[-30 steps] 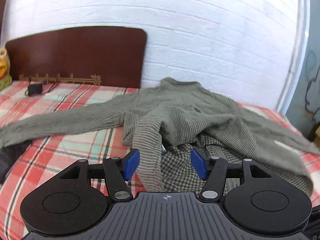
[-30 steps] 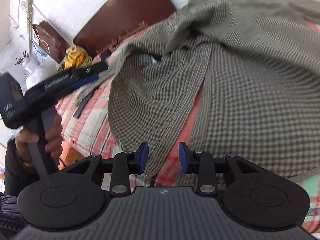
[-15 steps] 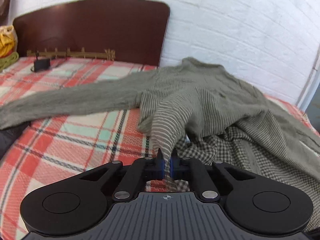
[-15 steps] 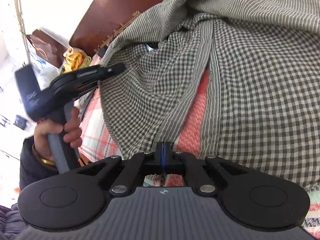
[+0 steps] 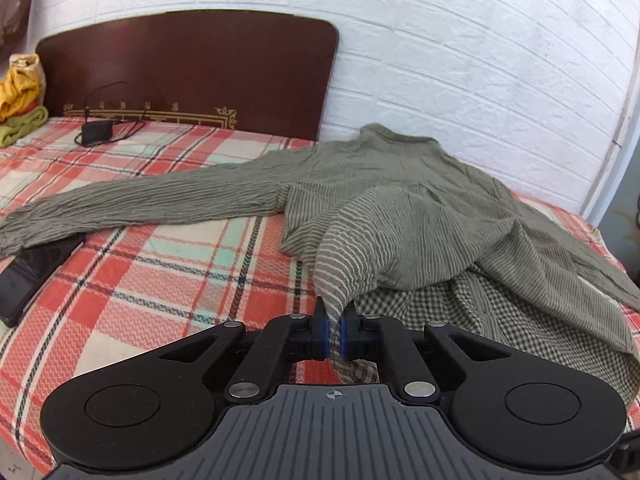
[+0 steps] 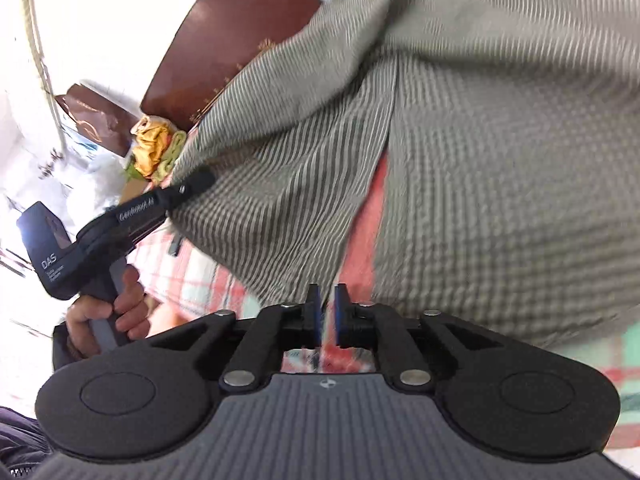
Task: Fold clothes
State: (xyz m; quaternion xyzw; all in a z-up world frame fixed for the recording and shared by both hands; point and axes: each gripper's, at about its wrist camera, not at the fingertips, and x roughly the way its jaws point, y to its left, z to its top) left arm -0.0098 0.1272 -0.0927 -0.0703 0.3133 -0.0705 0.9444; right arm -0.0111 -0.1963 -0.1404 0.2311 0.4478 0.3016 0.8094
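My left gripper was pinched on the shirt, its blue-padded fingers nearly together with a striped fold of the hem drawn up between them. The shirt lay spread on the bed, collar toward the wall, one sleeve stretched out flat to the left across the plaid cover. Its far right side ran out of the left view, and the checked inner face showed under the lifted edge. The sleeve's cuff partly covered a dark flat object at the bed's left edge; I could not make out what it was. A small black charger with its cord sat near the headboard, and yellow and green cloths were cut off at the frame's left.

My right gripper had its fingers drawn in to a narrow gap. The right view was blurred, and I could not tell whether cloth sat between them; red bed cover showed through the slit, with the shirt's checked edges just beyond the tips. In that view my left hand gripped the other tool's handle, its tip buried in the shirt's edge. The fabric filled most of the frame, hiding the bed behind it.
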